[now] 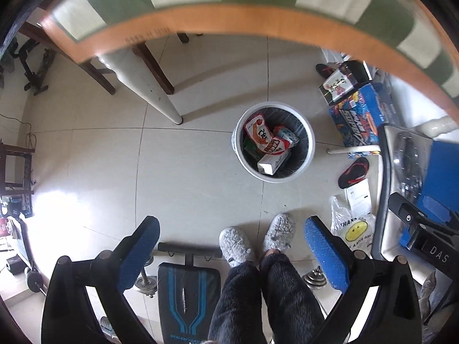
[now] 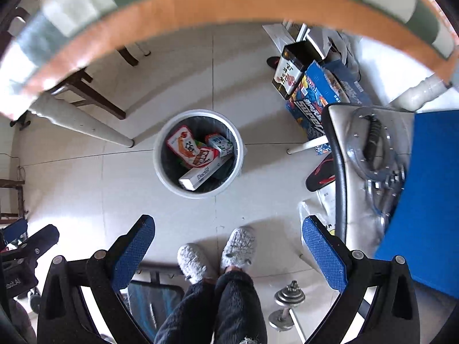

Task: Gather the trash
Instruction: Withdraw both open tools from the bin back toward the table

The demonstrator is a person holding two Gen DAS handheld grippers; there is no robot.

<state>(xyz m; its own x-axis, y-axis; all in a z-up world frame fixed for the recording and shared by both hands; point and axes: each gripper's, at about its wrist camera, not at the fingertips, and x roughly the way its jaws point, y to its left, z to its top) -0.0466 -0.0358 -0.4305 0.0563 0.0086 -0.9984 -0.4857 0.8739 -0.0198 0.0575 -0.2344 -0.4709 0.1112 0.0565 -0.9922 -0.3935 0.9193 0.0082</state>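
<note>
A pale tiled floor runs under a wood-edged table (image 1: 229,20), and on it stands a white bin (image 2: 198,192) holding a red snack bag (image 2: 190,150) and a long white box (image 2: 203,173) with blurred lettering. Only the left view shows a yellow smiley bag (image 1: 354,230) and "DAS" on the right gripper (image 1: 430,229). Both the left gripper (image 1: 232,252) and the right one are spread wide, empty, above the bin, near the person's grey slippers (image 2: 218,253).

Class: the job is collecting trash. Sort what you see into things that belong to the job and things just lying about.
Job: white bin, red snack packet, white carton, left gripper, right gripper.

Lying about: dumbbell, red-and-black flip-flop, blue box.
</note>
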